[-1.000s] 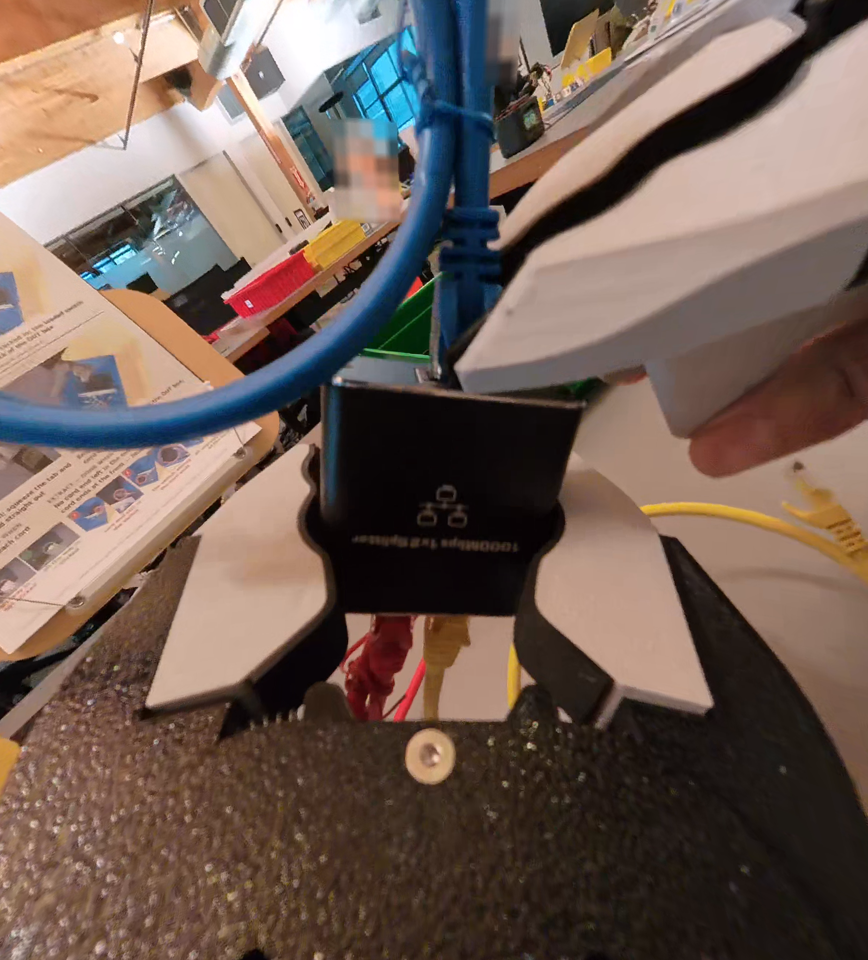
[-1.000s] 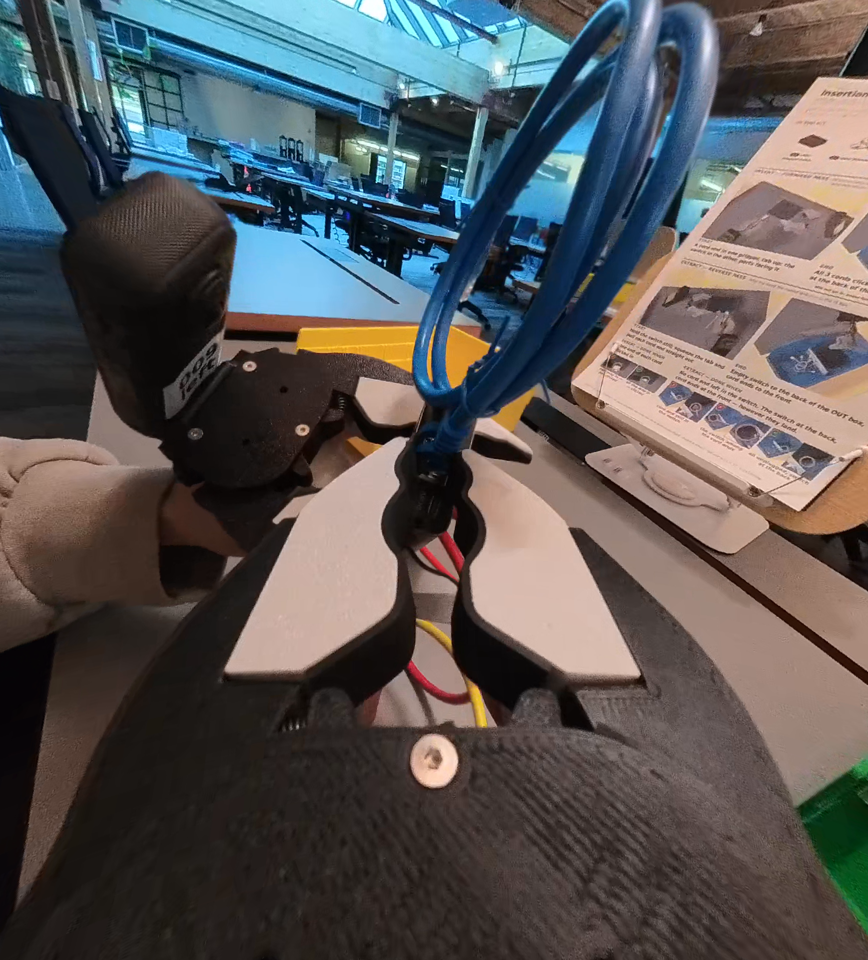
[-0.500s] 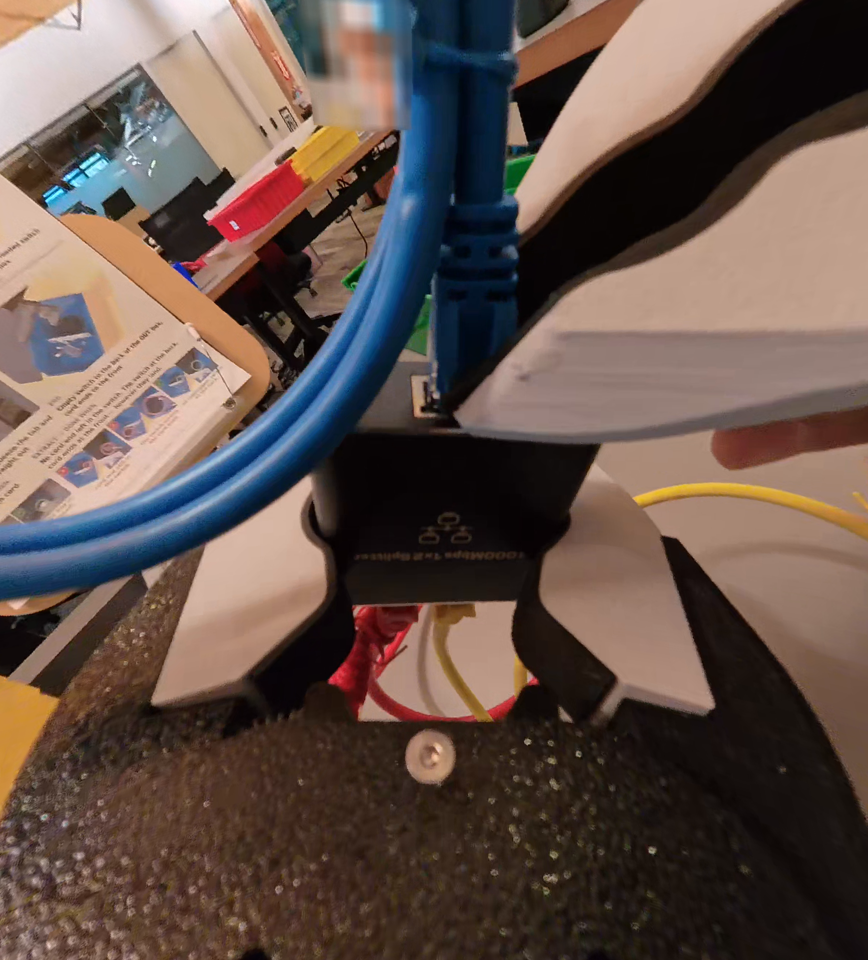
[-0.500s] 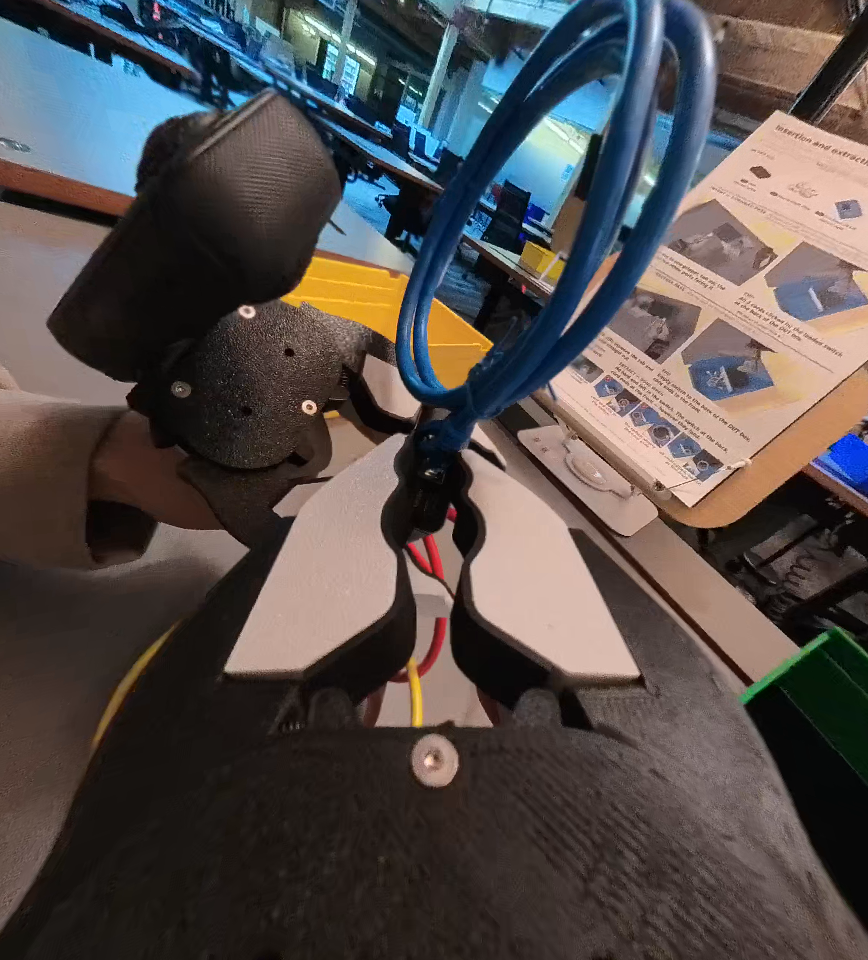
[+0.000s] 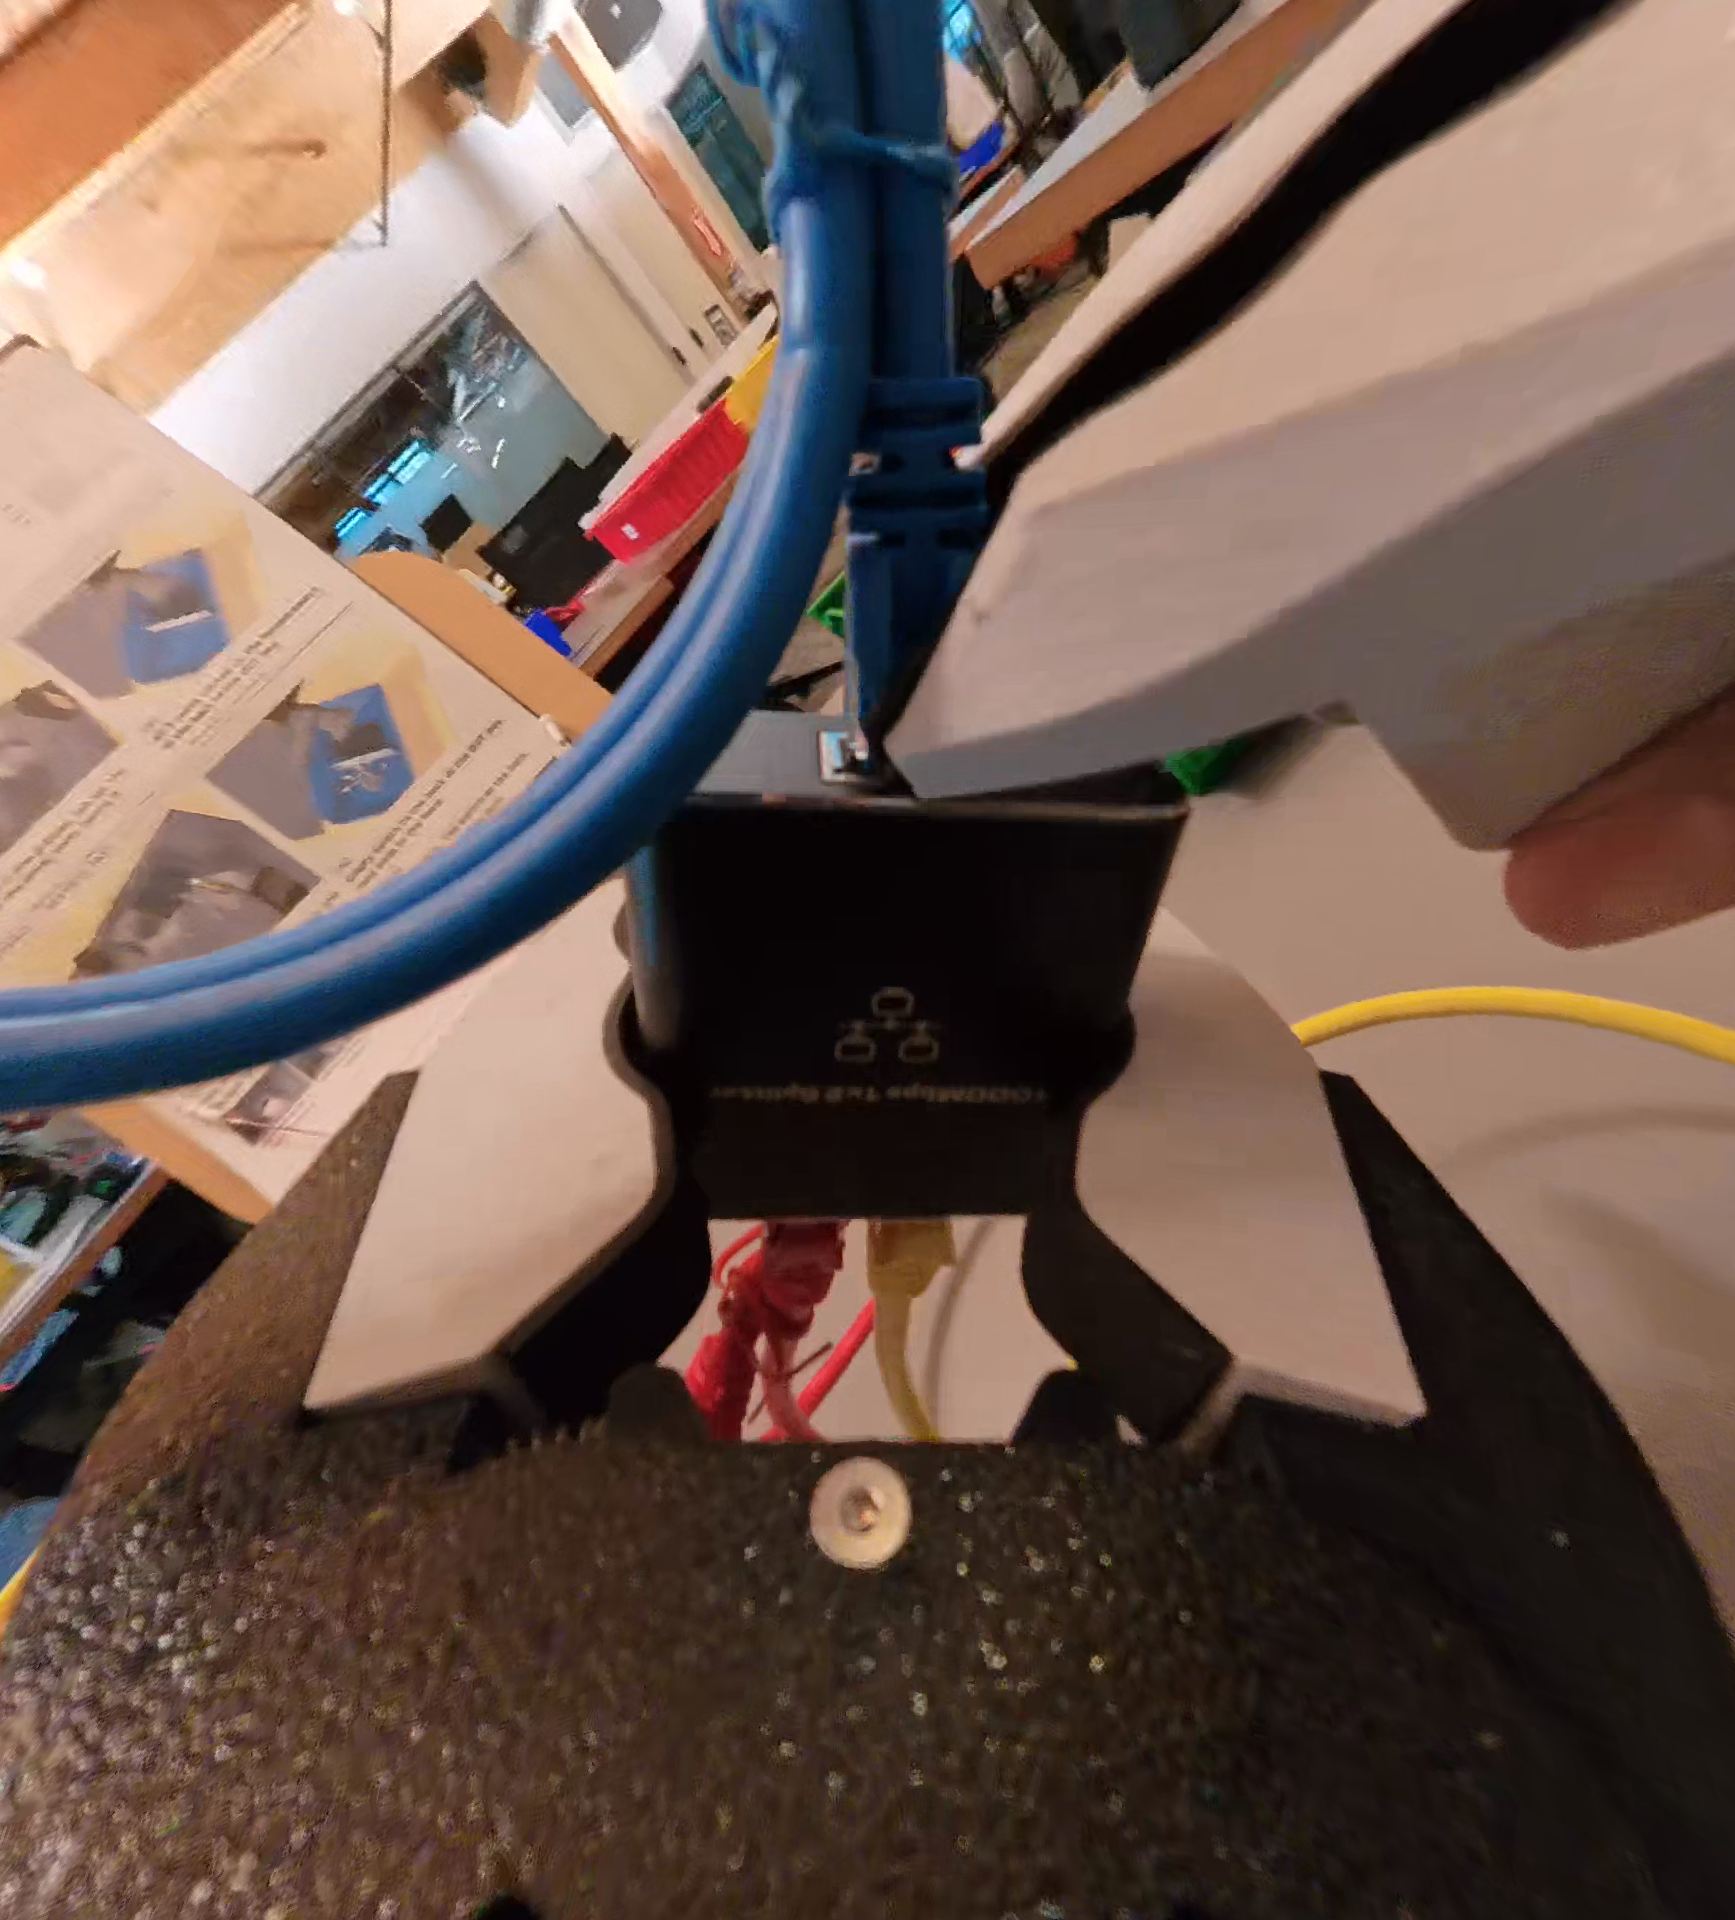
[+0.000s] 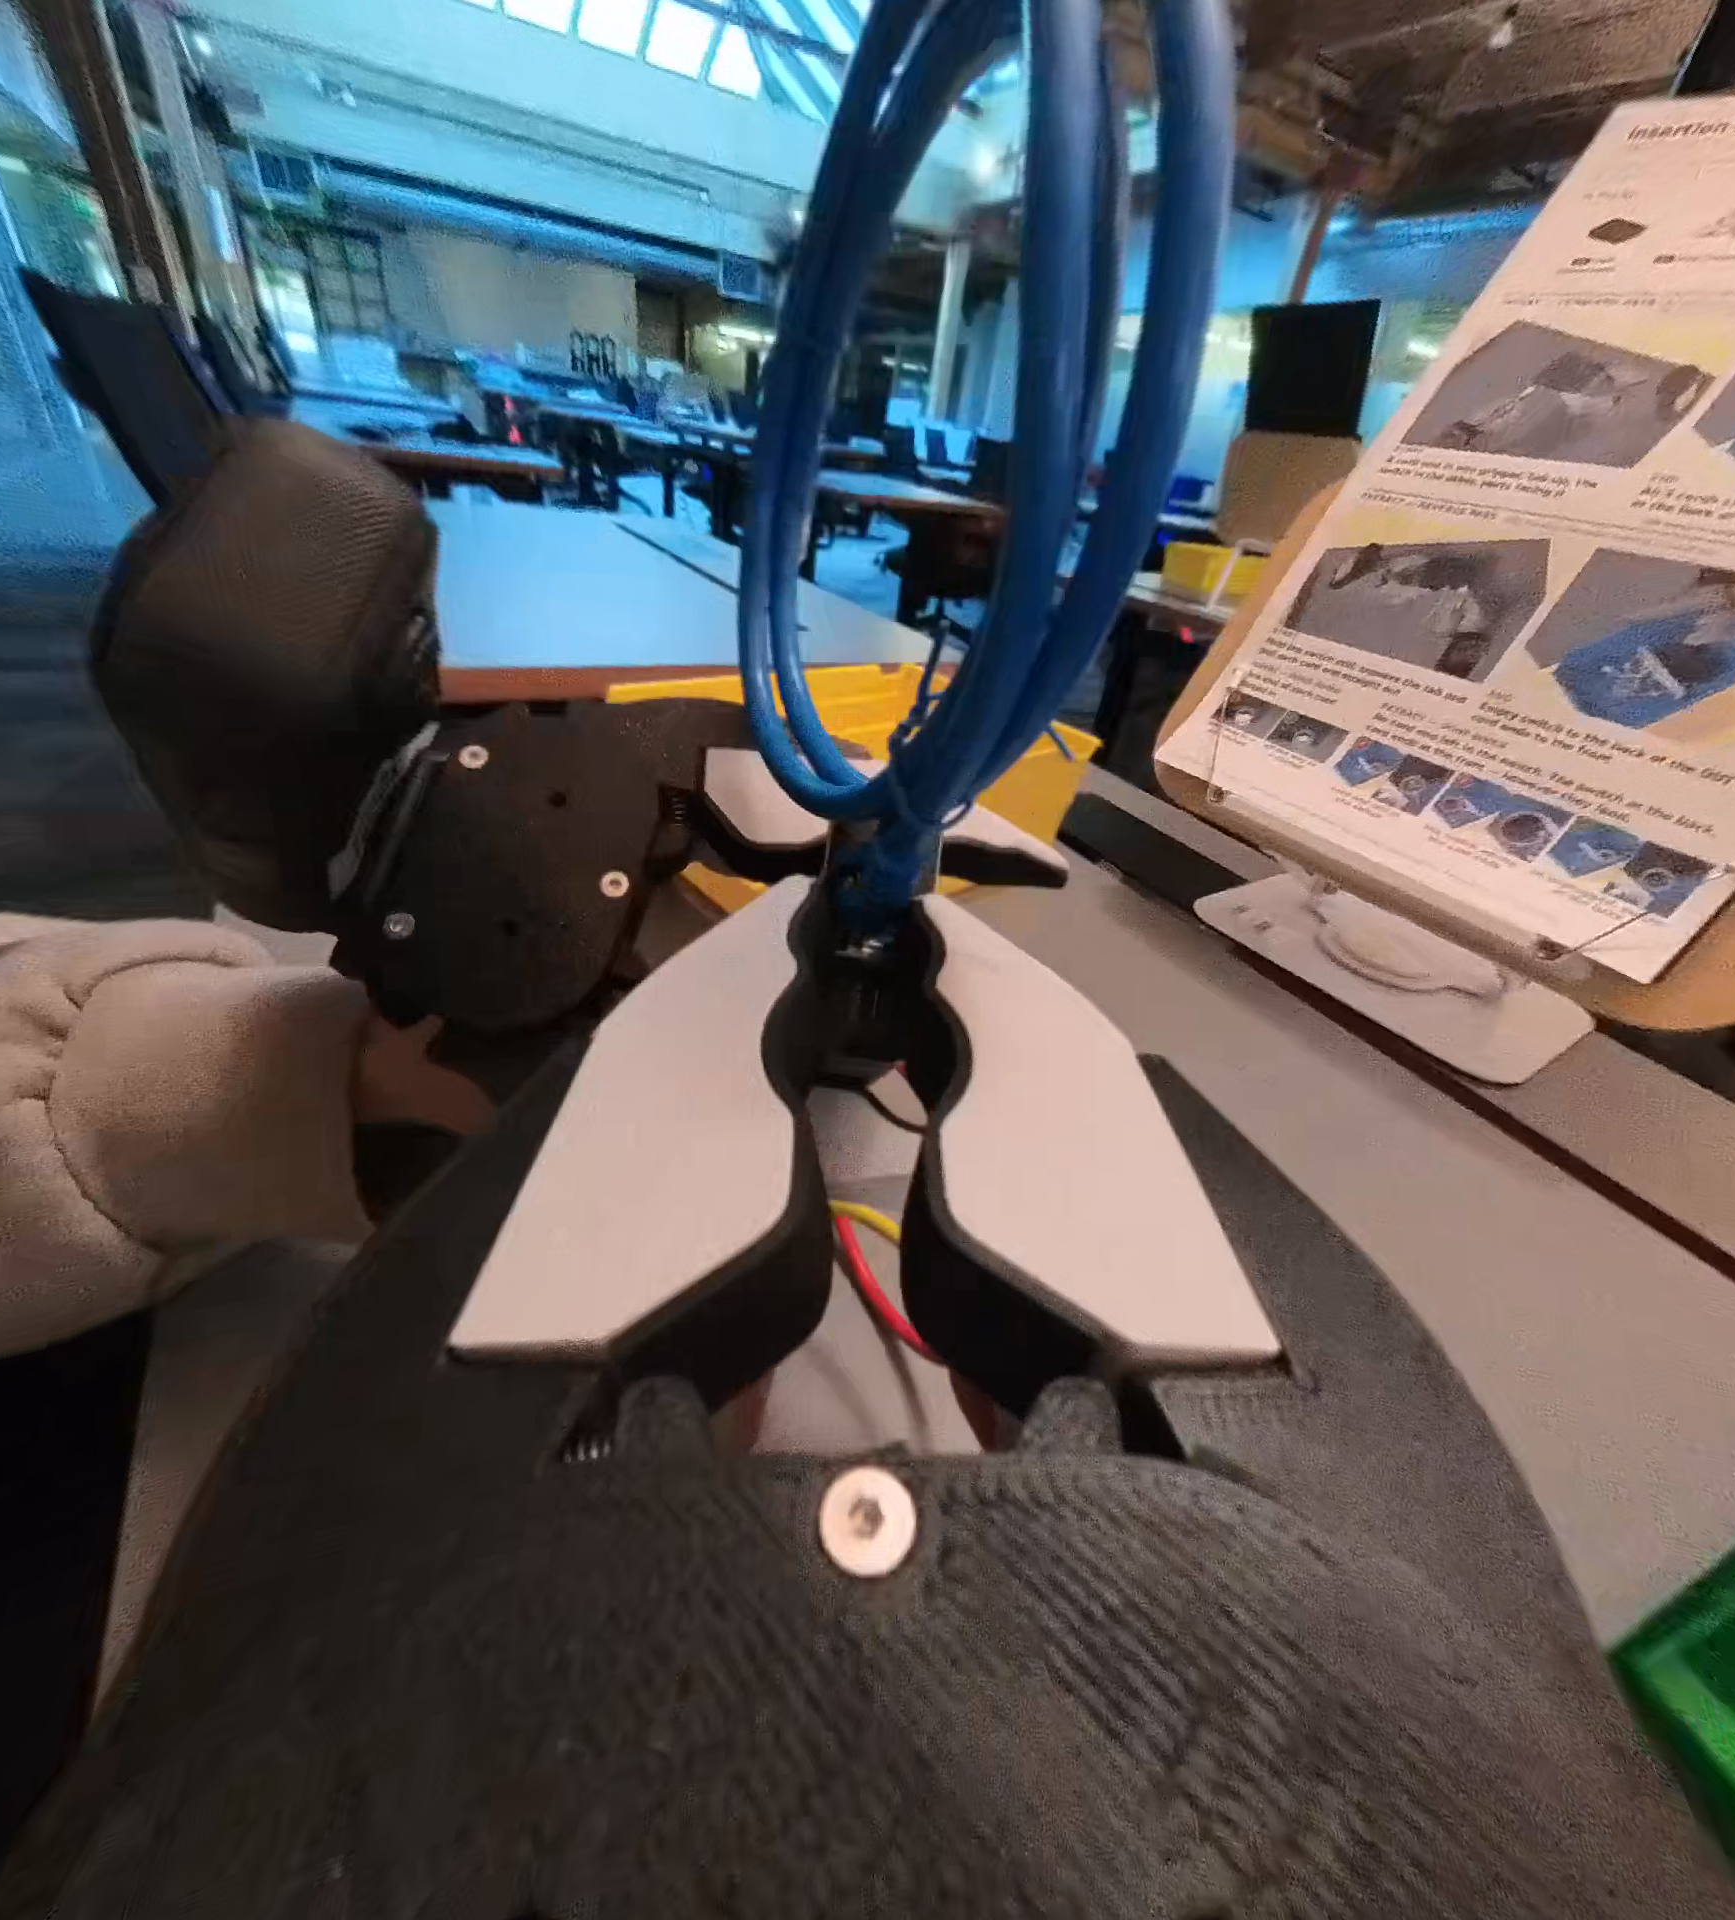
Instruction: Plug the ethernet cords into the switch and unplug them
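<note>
Switch (image 5: 899, 997) still clamped by left fingers (image 5: 520, 1195), right fingers (image 6: 1050, 1143) still pinching blue plug (image 6: 878, 883).

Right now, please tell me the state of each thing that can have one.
Left hand-held gripper: shut on the small black plastic switch box.
Right hand-held gripper: shut on the blue ethernet cord plug.
Blue ethernet cord plug: at the switch box's top port; seating unclear.
Red cord plug: plugged underneath.
Yellow cord plug: plugged underneath.
</note>
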A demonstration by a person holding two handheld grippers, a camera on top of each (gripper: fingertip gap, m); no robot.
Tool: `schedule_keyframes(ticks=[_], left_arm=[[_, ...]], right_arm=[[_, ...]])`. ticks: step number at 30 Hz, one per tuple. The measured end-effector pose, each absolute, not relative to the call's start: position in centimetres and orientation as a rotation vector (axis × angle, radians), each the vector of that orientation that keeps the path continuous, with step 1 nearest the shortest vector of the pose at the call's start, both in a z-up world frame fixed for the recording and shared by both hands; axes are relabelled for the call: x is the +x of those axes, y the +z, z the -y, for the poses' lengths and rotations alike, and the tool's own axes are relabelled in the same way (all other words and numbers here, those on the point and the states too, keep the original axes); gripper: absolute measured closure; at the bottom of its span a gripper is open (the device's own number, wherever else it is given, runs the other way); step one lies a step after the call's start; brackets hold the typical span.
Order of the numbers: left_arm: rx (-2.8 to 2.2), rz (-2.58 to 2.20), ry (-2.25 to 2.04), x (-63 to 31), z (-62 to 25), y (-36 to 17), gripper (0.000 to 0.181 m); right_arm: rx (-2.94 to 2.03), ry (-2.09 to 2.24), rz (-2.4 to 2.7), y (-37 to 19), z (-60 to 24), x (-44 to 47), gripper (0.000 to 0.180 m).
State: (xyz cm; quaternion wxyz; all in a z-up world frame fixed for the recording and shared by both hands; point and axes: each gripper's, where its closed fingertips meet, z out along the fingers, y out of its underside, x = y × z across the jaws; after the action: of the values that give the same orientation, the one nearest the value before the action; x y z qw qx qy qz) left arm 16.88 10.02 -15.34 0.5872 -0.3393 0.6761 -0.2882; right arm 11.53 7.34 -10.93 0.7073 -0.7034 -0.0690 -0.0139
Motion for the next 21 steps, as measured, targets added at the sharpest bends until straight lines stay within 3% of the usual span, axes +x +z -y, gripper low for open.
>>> schedule_keyframes(ticks=[7, 21], left_arm=[[-0.819, -1.647, -0.76, 16.8, -9.6, -16.3, 0.103], [-0.79, -1.621, -0.631, 16.5, -9.6, -13.7, 0.104]], right_arm=[[-1.665, -0.308, 0.273, -11.4, -7.4, 11.7, 0.165], [-1.441, 0.093, 0.177, -8.9, -6.5, 11.1, 0.166]])
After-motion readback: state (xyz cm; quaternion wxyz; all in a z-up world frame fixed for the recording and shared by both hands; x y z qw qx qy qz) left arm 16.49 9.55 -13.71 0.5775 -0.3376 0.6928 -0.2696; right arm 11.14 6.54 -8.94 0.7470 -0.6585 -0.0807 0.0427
